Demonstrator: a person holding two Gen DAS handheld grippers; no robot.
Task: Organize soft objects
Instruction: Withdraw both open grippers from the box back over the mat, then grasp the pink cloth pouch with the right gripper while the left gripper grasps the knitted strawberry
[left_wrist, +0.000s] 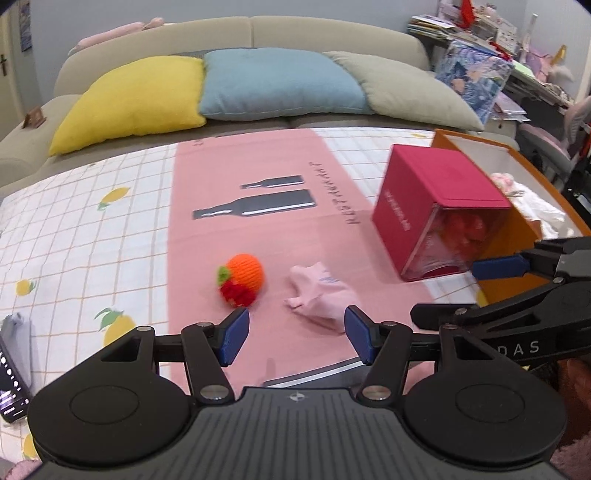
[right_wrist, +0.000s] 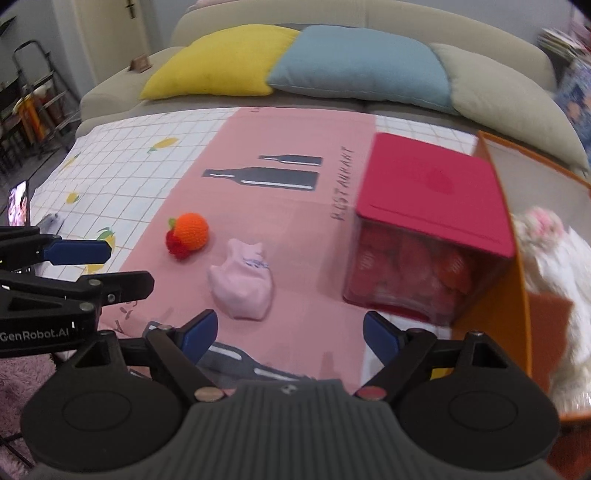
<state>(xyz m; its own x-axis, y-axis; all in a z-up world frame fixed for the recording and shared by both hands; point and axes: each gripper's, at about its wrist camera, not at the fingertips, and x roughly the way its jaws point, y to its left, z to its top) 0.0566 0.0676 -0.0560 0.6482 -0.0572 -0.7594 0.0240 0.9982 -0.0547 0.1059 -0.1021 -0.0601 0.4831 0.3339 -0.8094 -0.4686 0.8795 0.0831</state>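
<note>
The left gripper (left_wrist: 295, 332) is held with its jaws spread and nothing between them. The right gripper (right_wrist: 290, 338) is likewise spread and empty. Both are angled down toward the pink mat (left_wrist: 258, 236) that is laid over the checked cloth (left_wrist: 92, 229).

The pink soft toy (left_wrist: 319, 299) lies on the mat just ahead of the left gripper, slightly toward its right-hand pad; in the right wrist view the same toy (right_wrist: 243, 286) sits ahead and to the left of the right gripper's centre line. It is judged to be nearer the left gripper, though both are close. Its long axis runs obliquely across the mat, not in line with either gripper, so a roll of the wrist is probably required before closing.

The toy is seen as a small, crumpled, pale pink piece with faint bluish print. The orange knitted ball (left_wrist: 242, 278), with red and green trim, rests just beside it, apart from it. The orange box (left_wrist: 517, 236), holding white plush, stands to the right behind the red-lidded case (left_wrist: 439, 206).
</note>
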